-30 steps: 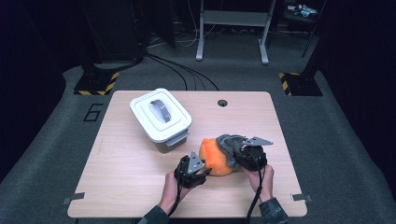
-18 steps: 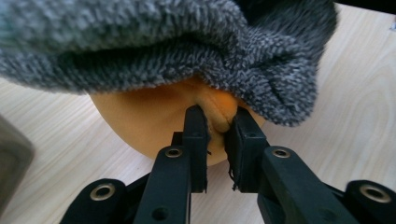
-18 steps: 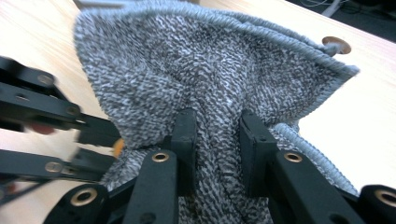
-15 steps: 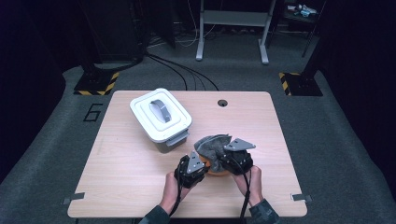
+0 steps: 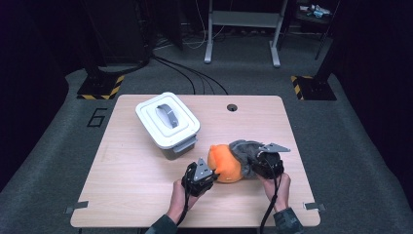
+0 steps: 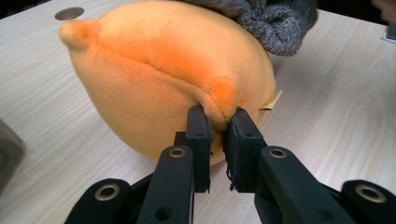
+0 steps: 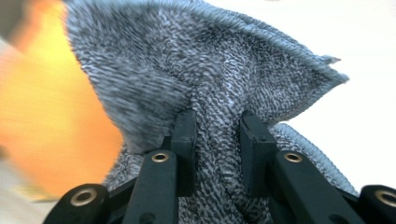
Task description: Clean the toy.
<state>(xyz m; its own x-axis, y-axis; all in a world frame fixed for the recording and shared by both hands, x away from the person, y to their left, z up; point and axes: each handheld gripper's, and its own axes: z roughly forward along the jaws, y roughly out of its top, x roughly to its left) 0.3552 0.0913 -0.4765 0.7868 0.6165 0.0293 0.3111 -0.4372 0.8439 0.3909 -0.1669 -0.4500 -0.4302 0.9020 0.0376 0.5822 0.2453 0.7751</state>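
Fuzzy orange plush toy (image 6: 154,88), grey knitted cloth (image 7: 224,70), seemingly wood-grain table (image 5: 136,180)

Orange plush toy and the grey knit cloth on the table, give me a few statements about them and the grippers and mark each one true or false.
1. The left gripper pinches a fold of the orange plush toy. True.
2. The right gripper is open and holds nothing. False: it is shut on the grey knit cloth.
3. The white lidded container stands open. False: its lid is on.
4. The cloth lies over one end of the plush toy. True.
5. The plush toy sits inside the container. False: it rests on the table.
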